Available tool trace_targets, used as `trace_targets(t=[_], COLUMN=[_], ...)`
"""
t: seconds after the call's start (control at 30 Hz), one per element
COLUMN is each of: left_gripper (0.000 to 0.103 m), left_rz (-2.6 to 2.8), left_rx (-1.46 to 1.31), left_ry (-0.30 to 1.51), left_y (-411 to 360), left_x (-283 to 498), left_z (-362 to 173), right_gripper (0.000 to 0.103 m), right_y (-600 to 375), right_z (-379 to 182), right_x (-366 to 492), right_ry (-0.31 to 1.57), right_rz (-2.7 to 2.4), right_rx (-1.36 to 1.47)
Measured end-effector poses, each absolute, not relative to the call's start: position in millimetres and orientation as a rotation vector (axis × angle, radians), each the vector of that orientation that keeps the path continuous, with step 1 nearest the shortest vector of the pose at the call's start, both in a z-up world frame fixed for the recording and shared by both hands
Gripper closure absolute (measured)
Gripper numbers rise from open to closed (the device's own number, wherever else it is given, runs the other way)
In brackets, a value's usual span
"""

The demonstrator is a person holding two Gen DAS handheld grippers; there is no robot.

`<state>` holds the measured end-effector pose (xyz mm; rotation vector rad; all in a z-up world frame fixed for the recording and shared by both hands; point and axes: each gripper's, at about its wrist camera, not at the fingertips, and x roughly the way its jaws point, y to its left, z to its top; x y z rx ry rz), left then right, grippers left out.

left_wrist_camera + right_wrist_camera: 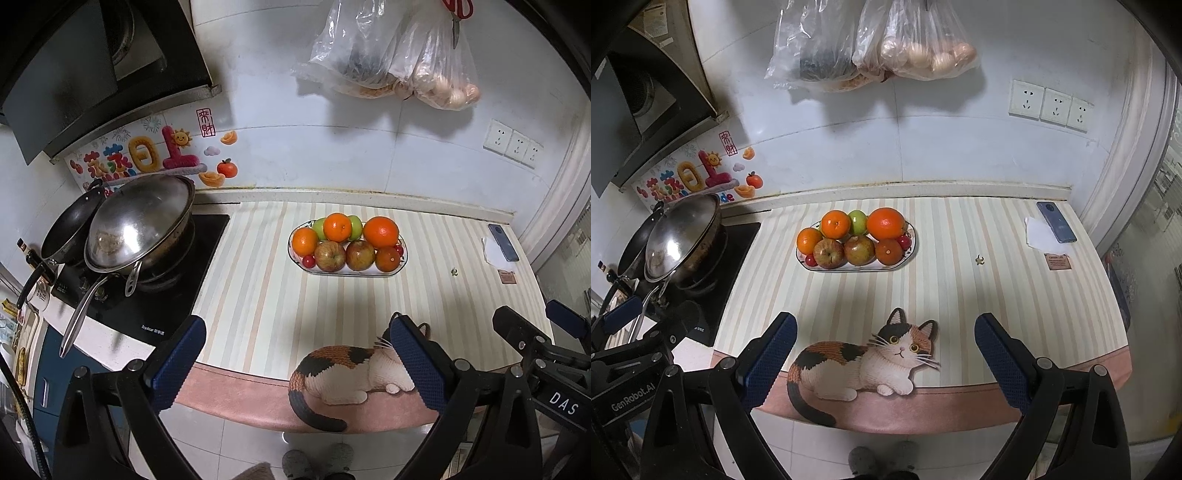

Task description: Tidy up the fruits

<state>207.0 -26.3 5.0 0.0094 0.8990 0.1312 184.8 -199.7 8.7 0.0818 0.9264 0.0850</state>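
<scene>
Both grippers, left gripper and right gripper, hang spread wide, holding nothing, well short of the fruit plate on the striped mat.

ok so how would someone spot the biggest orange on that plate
Find the striped mat on the counter, then the oval plate of fruit at its back. The biggest orange sits at the plate's back right, beside the green apple, clearly larger than the other oranges.

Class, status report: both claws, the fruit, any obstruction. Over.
Left claw open, empty. Right claw open, empty. Fruit piled on plate, untouched. Path over striped mat unobstructed.
</scene>
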Motion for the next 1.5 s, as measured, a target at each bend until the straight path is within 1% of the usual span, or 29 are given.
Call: trace_targets(t=[0.4,0.47,0.73,1.5], left_gripper=[0.001,0.001,0.000,0.000], left_rz=[0.120,0.118,0.120,0.123], left_rx=[0.017,0.018,0.013,0.001], left_ry=[0.881,0.880,0.879,0.881], left_y=[-29.2,-29.4,-28.2,-18.8], left_x=[200.3,199.3,197.1,192.3], left_z=[12.1,12.4,12.4,14.0], right_gripper=[0.004,0.000,0.000,0.000], right_y=[-202.1,-202.2,-202.1,-204.7], right_z=[14.0,14.7,24.5,25.5], right_x=[182.7,181.9,175.2,176.1], right_ry=[0.924,0.920,0.901,0.900], right_rz=[0.089,0.086,0.081,0.077], right_rx=[0.078,0.077,0.060,0.064])
